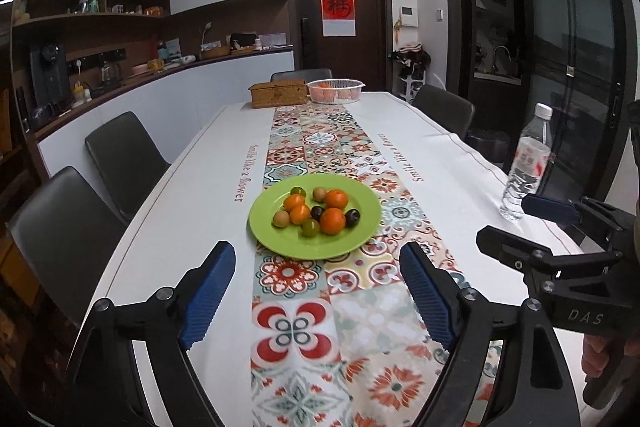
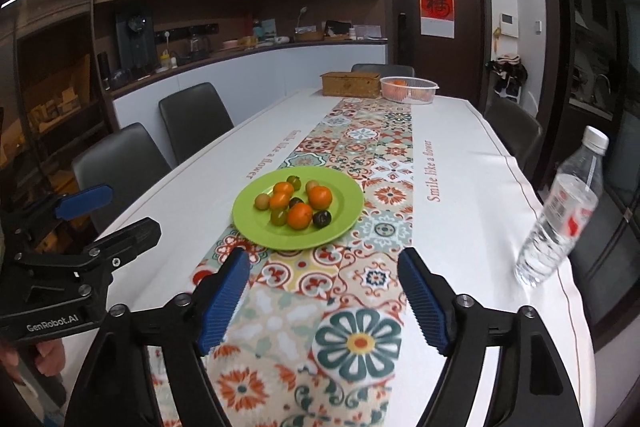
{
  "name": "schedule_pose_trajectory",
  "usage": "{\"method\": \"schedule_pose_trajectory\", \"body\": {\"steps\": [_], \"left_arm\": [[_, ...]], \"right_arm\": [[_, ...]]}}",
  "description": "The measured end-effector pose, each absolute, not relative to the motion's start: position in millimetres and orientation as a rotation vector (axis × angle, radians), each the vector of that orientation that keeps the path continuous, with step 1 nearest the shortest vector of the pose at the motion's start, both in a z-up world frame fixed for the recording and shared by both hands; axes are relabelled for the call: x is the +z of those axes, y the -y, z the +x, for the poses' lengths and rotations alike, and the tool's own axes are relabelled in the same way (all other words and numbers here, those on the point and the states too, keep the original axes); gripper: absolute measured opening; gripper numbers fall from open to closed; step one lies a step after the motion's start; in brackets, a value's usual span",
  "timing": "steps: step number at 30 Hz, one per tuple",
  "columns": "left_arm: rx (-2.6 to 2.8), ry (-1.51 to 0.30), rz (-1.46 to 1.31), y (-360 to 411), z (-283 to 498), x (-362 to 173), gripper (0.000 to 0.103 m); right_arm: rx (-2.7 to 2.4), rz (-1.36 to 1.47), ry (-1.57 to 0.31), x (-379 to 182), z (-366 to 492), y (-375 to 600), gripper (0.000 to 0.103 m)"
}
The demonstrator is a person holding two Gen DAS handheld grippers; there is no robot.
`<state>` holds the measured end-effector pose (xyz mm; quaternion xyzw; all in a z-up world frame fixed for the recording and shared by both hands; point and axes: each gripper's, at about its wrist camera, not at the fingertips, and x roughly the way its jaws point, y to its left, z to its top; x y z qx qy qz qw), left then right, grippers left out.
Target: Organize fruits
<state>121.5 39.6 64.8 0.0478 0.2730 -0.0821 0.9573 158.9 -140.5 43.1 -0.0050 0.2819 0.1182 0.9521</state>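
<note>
A green plate [image 1: 352, 227] [image 2: 344, 219] sits on the patterned runner mid-table, holding several small fruits: orange tangerines [image 1: 333, 220] [image 2: 300, 215], dark plums [image 1: 352, 217] [image 2: 322, 219], green ones [image 1: 310, 227] and tan ones [image 1: 281, 218]. My left gripper [image 1: 318, 267] is open and empty, hovering just short of the plate. My right gripper [image 2: 324, 275] is open and empty, also just short of the plate. A white basket [image 1: 335, 91] [image 2: 408, 89] with oranges stands at the far end.
A woven box [image 1: 278, 93] [image 2: 350, 83] stands beside the basket. A water bottle [image 1: 526, 167] [image 2: 560, 215] stands near the table's right edge. Dark chairs [image 1: 120, 155] line the left side. The right gripper [image 1: 560, 227] shows in the left wrist view.
</note>
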Motion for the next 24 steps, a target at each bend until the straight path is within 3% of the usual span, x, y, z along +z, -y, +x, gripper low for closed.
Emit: {"method": "schedule_pose_trajectory", "body": {"steps": [24], "left_arm": [[-0.145, -0.492, 0.082, -27.8, 48.1, 81.5, 0.092]], "right_arm": [[0.209, -0.011, -0.491, 60.8, 76.7, 157.8, 0.082]]}}
